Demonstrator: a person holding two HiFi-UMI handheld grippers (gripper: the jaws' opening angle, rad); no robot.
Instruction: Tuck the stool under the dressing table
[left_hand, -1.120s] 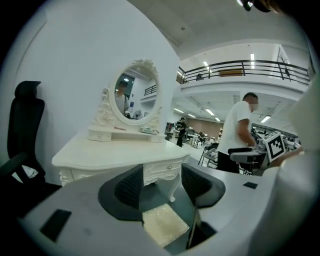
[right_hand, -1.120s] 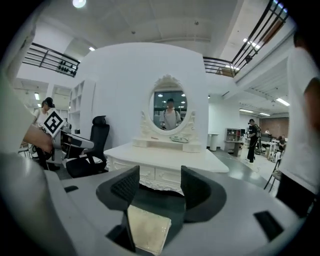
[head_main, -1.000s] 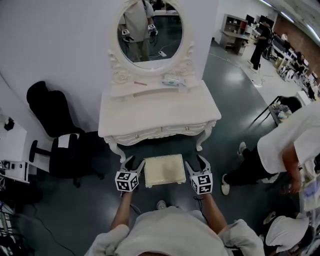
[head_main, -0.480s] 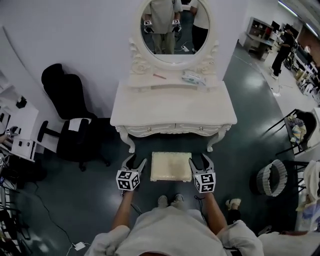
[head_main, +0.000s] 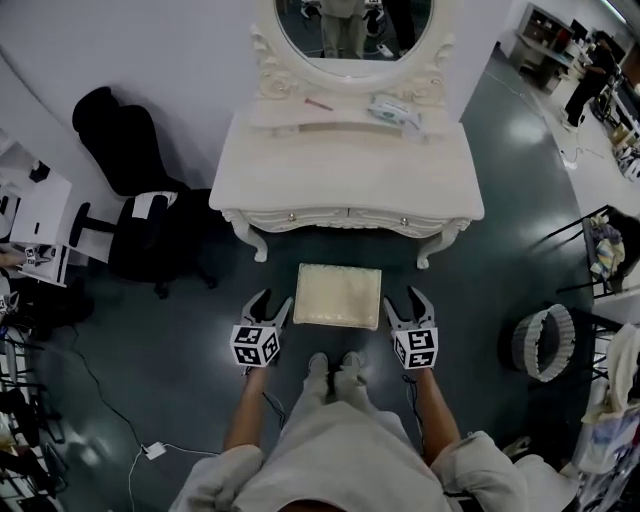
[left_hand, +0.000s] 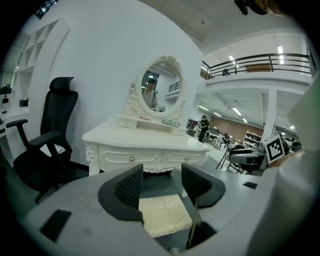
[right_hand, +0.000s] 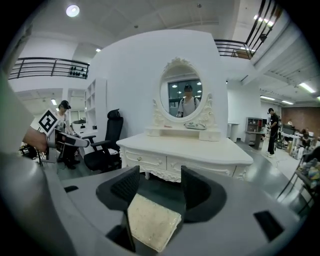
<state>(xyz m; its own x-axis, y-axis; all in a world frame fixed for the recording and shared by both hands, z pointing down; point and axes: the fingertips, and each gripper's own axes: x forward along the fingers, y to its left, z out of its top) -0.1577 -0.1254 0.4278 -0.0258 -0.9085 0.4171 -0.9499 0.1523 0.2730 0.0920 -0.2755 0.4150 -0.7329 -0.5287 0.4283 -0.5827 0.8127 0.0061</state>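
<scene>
Left tongs and right tongs gape empty either side of the stool (dressing table just beyond).

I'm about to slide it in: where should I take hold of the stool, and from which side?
Take the stool by the two short edges of its seat: left gripper from its left, right gripper from its right. The seat is a flat rectangle lying roughly square to the dressing table, and both open grippers flank it, so a push should run straight.
</scene>
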